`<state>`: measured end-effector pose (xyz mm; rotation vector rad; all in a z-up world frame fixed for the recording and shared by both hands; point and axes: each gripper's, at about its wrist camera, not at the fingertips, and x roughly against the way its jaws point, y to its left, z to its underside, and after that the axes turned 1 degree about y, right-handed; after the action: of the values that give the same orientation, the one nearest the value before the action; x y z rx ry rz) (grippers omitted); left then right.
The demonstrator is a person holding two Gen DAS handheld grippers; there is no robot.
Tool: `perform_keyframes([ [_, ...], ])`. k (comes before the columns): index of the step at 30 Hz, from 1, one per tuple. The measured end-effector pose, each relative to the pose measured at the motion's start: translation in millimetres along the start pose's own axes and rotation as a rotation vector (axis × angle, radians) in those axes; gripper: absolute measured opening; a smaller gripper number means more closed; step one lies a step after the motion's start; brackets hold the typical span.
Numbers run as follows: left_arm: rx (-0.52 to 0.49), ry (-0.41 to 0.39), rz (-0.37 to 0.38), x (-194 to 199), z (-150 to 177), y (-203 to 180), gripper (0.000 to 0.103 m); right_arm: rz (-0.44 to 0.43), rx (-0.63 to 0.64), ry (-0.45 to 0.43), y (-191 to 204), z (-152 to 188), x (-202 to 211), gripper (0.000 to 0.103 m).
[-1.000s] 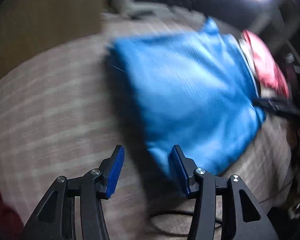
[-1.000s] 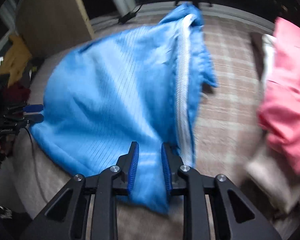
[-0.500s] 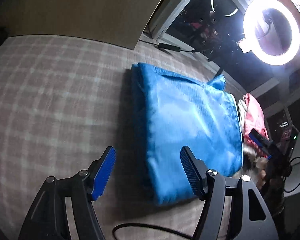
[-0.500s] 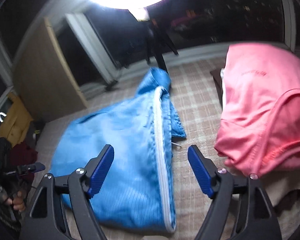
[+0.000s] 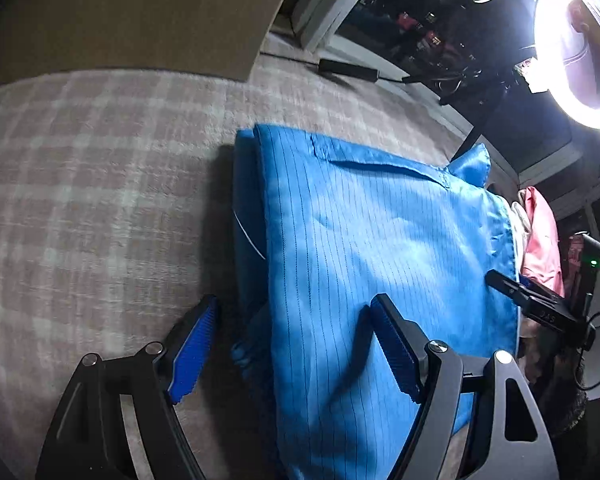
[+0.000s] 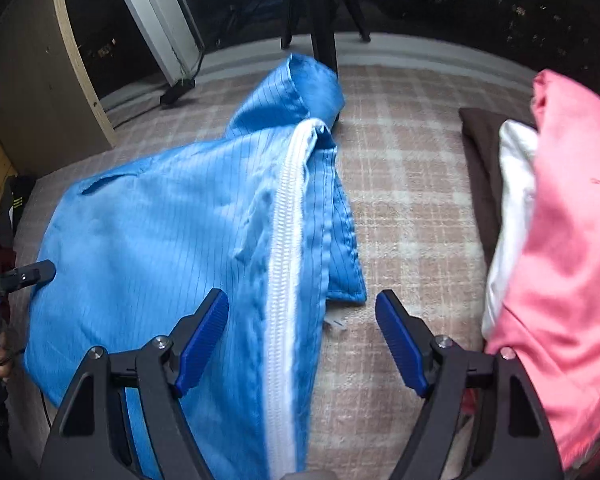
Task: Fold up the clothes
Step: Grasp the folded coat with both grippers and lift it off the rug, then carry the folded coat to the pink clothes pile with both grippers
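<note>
With both my left tool [image 5: 292, 344] and right tool [image 6: 302, 336] spread and holding nothing, the blue pinstriped zip jacket [image 6: 160, 248] lies folded on the pink plaid bed cover [image 6: 412, 208], where I judge its slick layers could slide apart if a finger snags the white zipper edge [image 6: 288, 240].

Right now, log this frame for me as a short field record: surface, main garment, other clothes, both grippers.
surface: checked pink and white cloth
main garment: blue jacket, lying folded, white zipper along its right edge
other clothes: pink garment on top of a white garment and a brown garment, to the right
left gripper: open, over the jacket's left edge, holding nothing
right gripper: open, over the zipper edge, holding nothing
</note>
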<state>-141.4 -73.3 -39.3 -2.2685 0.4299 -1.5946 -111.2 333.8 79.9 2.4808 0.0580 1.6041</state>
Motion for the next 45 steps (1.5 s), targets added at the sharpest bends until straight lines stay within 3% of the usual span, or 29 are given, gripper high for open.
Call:
perform_keyframes([
  [2,-0.018,0.005,0.014,0,-2,0,0.075,-0.039,0.003,0.011,-4,3,-6,0.078],
  [6,-0.023,0.028,0.04,0,-5,0,0.075,-0.014,0.107,-0.012,5,12,-8,0.087],
  [13,-0.071,0.082,0.056,-5,-10,-7,0.073,0.037,0.163,0.006,13,14,-9,0.086],
  [16,-0.125,0.1,0.027,-9,-8,-19,0.059,0.018,0.21,-0.001,22,12,-9,0.072],
  [18,-0.151,0.108,0.022,-12,-7,-25,0.045,-0.003,0.221,0.001,26,9,-10,0.055],
  [20,-0.176,0.116,0.018,-15,-6,-32,0.043,-0.022,0.225,0.004,27,8,-10,0.055],
  [21,-0.177,0.126,0.037,-17,-6,-33,0.033,-0.038,0.22,0.001,26,8,-10,0.052],
  [22,-0.164,0.141,0.076,-20,-7,-32,0.028,-0.07,0.202,-0.001,23,8,-9,0.049],
  [24,-0.168,0.143,0.105,-23,-6,-34,0.024,-0.141,0.157,-0.004,17,8,-7,0.024],
  [26,-0.193,0.133,0.114,-25,-4,-39,0.021,-0.224,0.093,-0.007,10,9,-8,0.019],
  [31,-0.158,0.116,0.199,-28,1,-46,0.017,-0.358,-0.051,-0.039,0,15,-5,0.015],
  [35,-0.134,0.098,0.287,-18,5,-58,0.017,-0.473,-0.098,-0.091,16,21,14,0.014],
  [39,-0.175,0.067,0.333,7,15,-75,0.016,-0.498,-0.09,-0.143,40,32,43,0.014],
  [45,-0.277,0.022,0.373,52,33,-106,0.016,-0.455,-0.064,-0.245,50,61,117,0.014],
])
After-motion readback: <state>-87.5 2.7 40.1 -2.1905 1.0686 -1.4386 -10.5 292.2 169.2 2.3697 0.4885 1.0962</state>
